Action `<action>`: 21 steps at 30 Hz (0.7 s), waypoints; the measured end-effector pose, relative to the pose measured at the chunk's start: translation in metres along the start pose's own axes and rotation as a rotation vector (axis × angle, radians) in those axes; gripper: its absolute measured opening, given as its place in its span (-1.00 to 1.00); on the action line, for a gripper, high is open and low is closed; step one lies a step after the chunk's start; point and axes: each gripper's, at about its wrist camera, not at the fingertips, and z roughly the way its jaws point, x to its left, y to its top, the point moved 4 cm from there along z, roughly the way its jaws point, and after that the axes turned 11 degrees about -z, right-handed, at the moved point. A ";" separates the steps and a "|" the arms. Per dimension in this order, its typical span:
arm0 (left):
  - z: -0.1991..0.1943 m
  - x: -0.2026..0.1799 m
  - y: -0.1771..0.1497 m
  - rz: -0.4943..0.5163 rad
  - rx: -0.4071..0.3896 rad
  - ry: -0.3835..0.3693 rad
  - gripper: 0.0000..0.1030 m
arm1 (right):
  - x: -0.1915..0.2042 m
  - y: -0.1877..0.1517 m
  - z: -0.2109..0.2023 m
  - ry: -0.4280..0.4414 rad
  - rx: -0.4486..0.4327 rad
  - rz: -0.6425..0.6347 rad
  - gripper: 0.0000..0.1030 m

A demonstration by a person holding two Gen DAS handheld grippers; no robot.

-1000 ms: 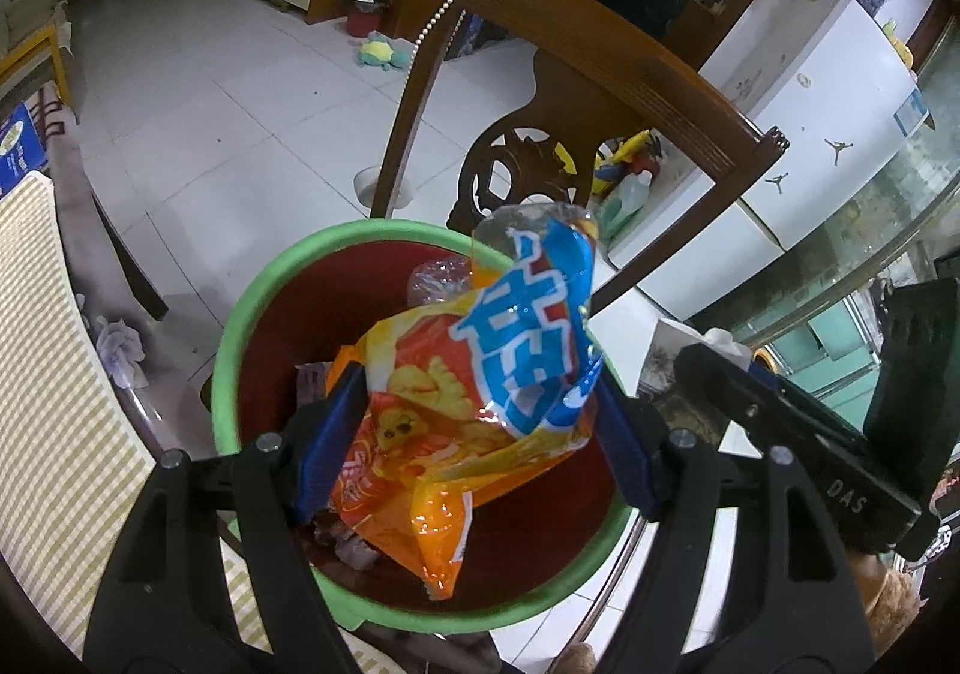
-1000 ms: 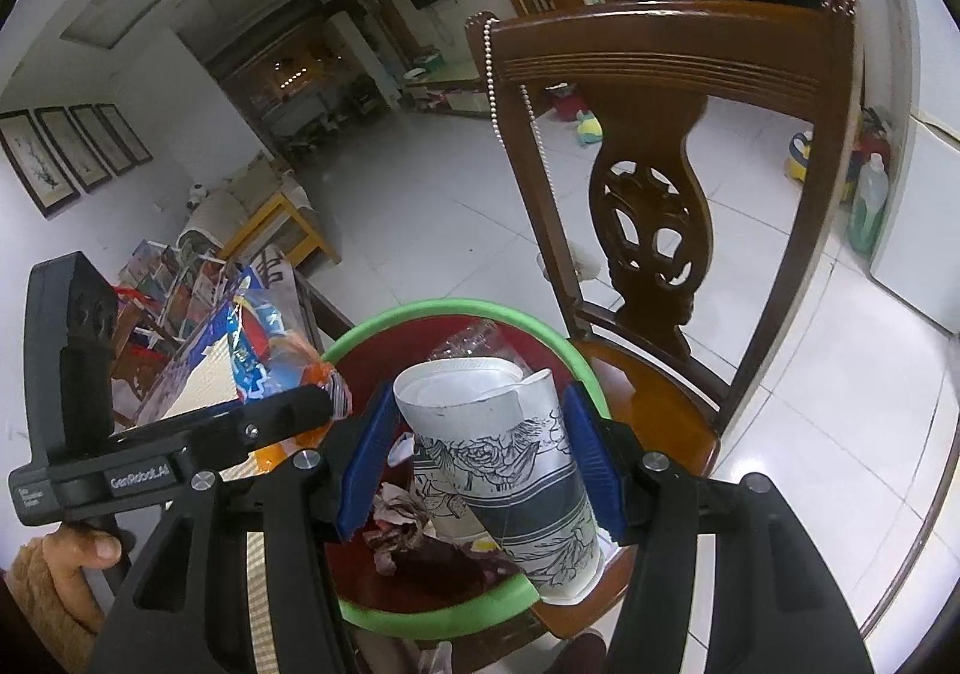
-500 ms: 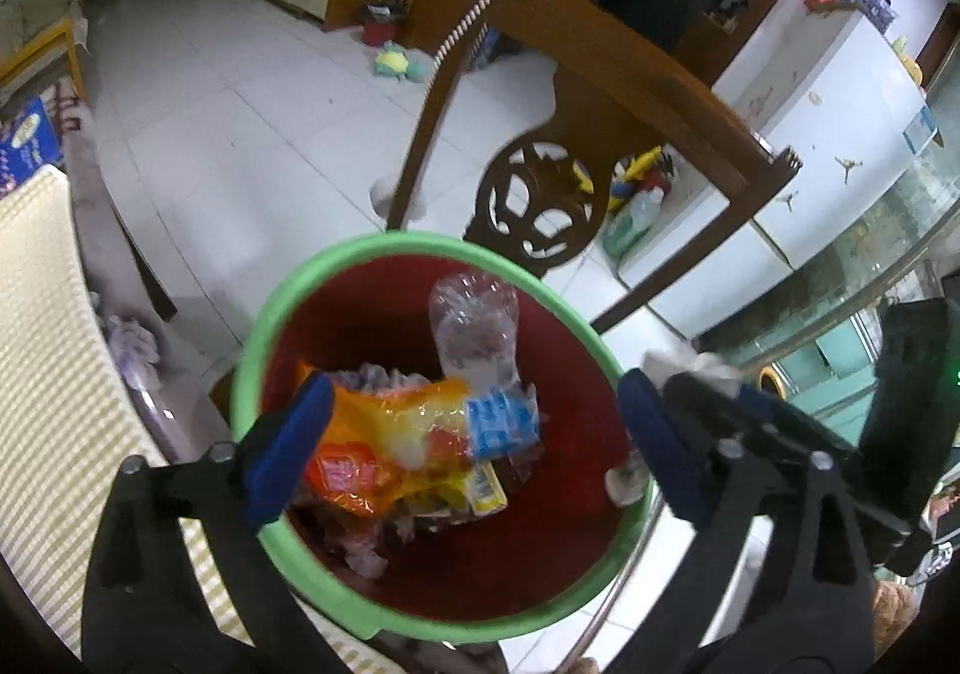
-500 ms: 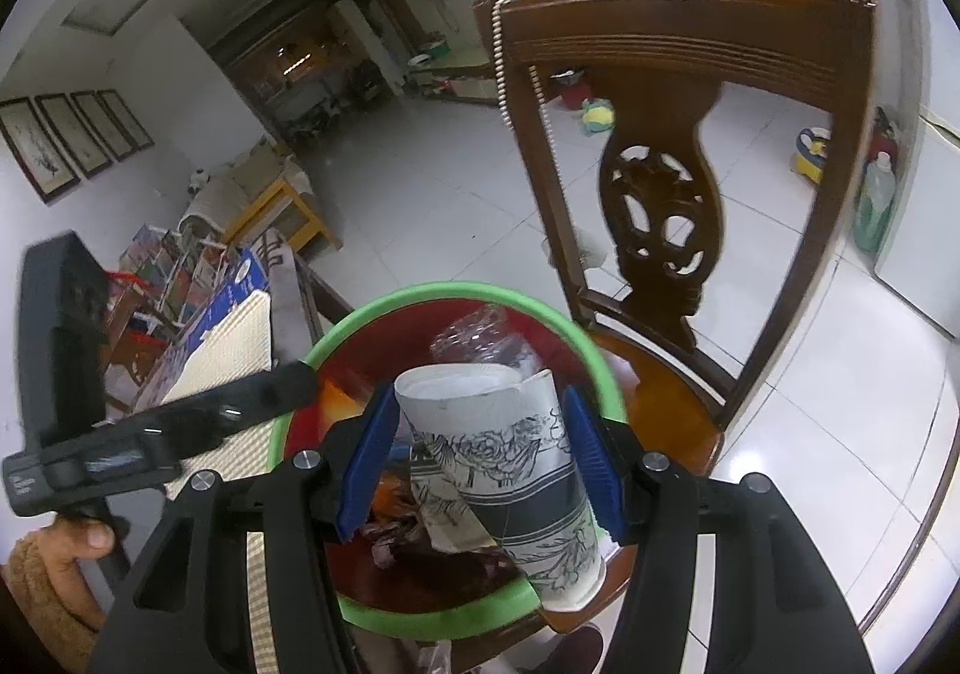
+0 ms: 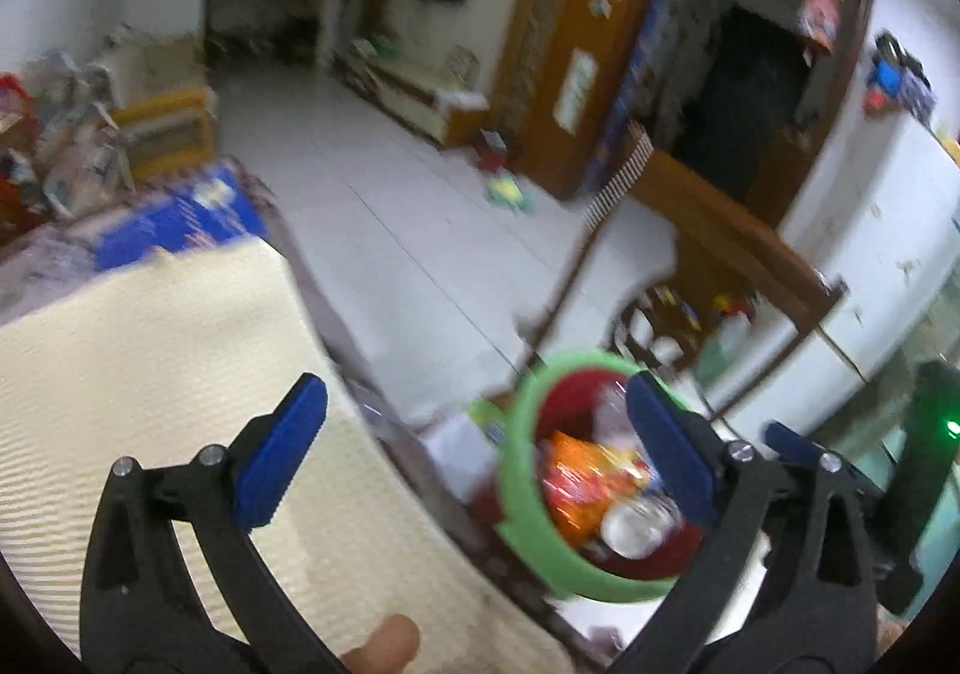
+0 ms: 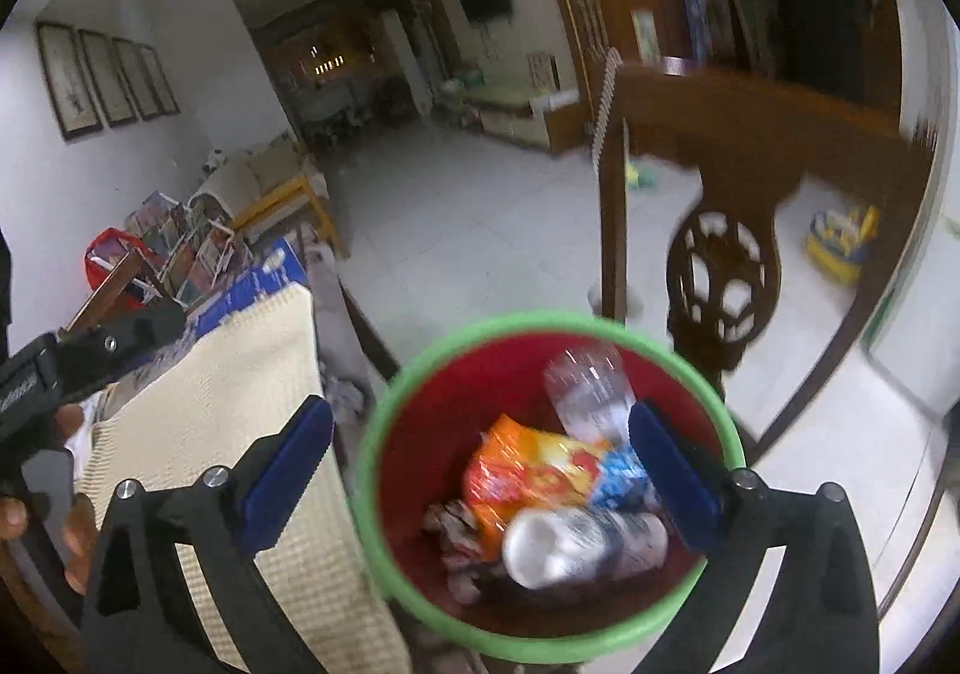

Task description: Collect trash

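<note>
A green-rimmed red bin (image 6: 384,398) stands on a wooden chair seat; it also shows in the left wrist view (image 5: 519,470). In it lie an orange and blue snack bag (image 6: 528,470), a clear plastic bottle (image 6: 585,383) and a patterned paper cup (image 6: 576,545) on its side. My right gripper (image 6: 480,470) is open and empty above the bin. My left gripper (image 5: 477,443) is open and empty, up and left of the bin, over the cream mat (image 5: 150,374).
A dark wooden chair back (image 6: 738,146) rises behind the bin. A cream woven mat (image 6: 228,410) covers the table to the left, with blue boxes (image 5: 174,221) at its far end. A white fridge (image 5: 882,206) stands at the right. Tiled floor lies beyond.
My right gripper opened and the paper cup dropped into the bin. My left gripper, open since letting the snack bag go, pulled back and left toward the table. Both views are blurred by motion.
</note>
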 end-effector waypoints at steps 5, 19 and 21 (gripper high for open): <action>-0.061 0.040 0.021 -0.004 -0.201 0.077 0.90 | 0.045 0.016 -0.027 -0.174 -0.151 -0.052 0.86; -0.170 0.136 0.030 -0.044 -0.342 0.220 0.90 | 0.162 0.009 -0.047 -0.072 -0.297 -0.040 0.86; -0.179 0.148 0.031 -0.075 -0.346 0.218 0.90 | 0.175 0.006 -0.053 -0.072 -0.307 -0.039 0.86</action>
